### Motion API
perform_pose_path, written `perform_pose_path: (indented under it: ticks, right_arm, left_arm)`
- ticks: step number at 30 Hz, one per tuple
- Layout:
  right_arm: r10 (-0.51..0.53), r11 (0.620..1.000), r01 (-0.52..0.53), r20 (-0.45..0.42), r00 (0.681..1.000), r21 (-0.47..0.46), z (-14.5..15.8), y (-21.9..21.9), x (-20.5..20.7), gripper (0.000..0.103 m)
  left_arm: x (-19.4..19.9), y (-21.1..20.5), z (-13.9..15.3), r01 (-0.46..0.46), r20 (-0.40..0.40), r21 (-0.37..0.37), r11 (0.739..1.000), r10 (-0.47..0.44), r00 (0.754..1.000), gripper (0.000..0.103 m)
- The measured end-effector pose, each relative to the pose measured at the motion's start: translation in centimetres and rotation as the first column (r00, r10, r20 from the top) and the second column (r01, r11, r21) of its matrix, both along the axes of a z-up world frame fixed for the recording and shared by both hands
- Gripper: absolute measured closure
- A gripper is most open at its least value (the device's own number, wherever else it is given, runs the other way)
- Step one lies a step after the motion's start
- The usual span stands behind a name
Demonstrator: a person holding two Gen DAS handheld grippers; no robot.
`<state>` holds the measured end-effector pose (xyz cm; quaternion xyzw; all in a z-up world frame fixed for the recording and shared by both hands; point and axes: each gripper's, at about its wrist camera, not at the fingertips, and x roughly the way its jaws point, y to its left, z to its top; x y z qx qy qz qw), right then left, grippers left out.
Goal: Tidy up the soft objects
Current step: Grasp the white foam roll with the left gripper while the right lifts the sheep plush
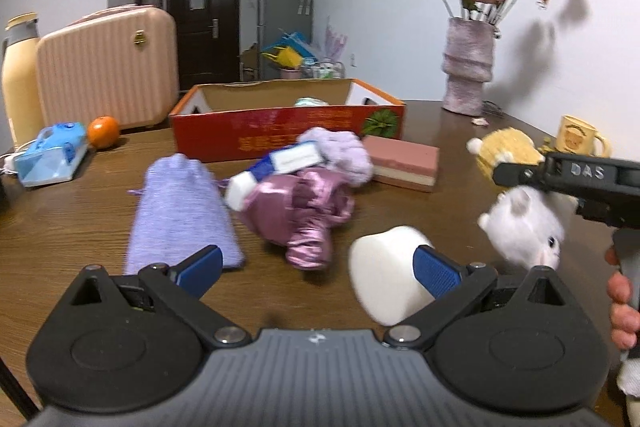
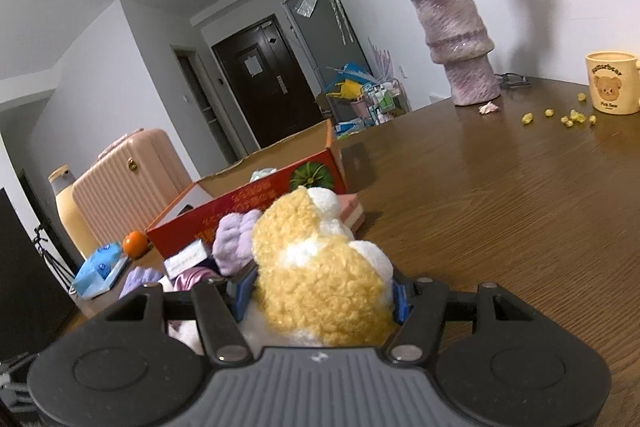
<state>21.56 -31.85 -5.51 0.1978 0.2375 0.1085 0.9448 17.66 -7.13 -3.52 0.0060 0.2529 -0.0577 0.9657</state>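
Right gripper [image 2: 320,293] clamps yellow plush [image 2: 320,275]; left gripper [image 1: 316,267] gapes empty.

I read "DAS" in raised letters on the right gripper [image 1: 520,179]. The cream mug [image 2: 612,83] near the tabletop's far right edge shows a bear; its small lettering stays illegible.

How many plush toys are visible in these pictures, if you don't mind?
2: the yellow plush toy sits clamped in the right gripper; the white plush toy lies on the table beneath it. Others may be hidden.
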Motion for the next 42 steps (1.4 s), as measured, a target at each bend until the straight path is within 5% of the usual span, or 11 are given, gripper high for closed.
perform_pose_path:
  ticks: [11,27,30,35,42]
  right_arm:
    - [-0.011,0.999,0.010,0.035,0.999,0.032,0.2,-2.9,-0.4,0.041]
    - [0.038,0.998,-0.041,0.067,0.997,0.047,0.3,-3.3,-1.1,0.041]
    - [0.040,0.998,-0.043,0.067,0.997,0.047,0.3,-3.3,-1.1,0.041]
    - [0.041,0.998,-0.043,0.060,0.997,0.044,0.3,-3.3,-0.9,0.041]
    - [0.042,0.998,-0.043,0.044,0.998,0.034,0.2,-3.1,-0.6,0.041]
  left_arm:
    - [-0.1,-4.7,-1.0,0.062,-0.044,0.057,0.996,-0.060,0.997,0.000]
    - [0.6,-5.7,-1.8,0.062,-0.099,0.072,0.996,-0.055,0.994,0.008]
    - [0.7,-5.7,-1.9,0.068,-0.105,0.070,0.995,-0.060,0.993,0.022]
    - [0.9,-5.8,-2.2,0.092,-0.133,0.054,0.994,-0.084,0.988,0.059]
    - [0.8,-5.6,-2.0,0.106,-0.130,0.032,0.994,-0.101,0.986,0.073]
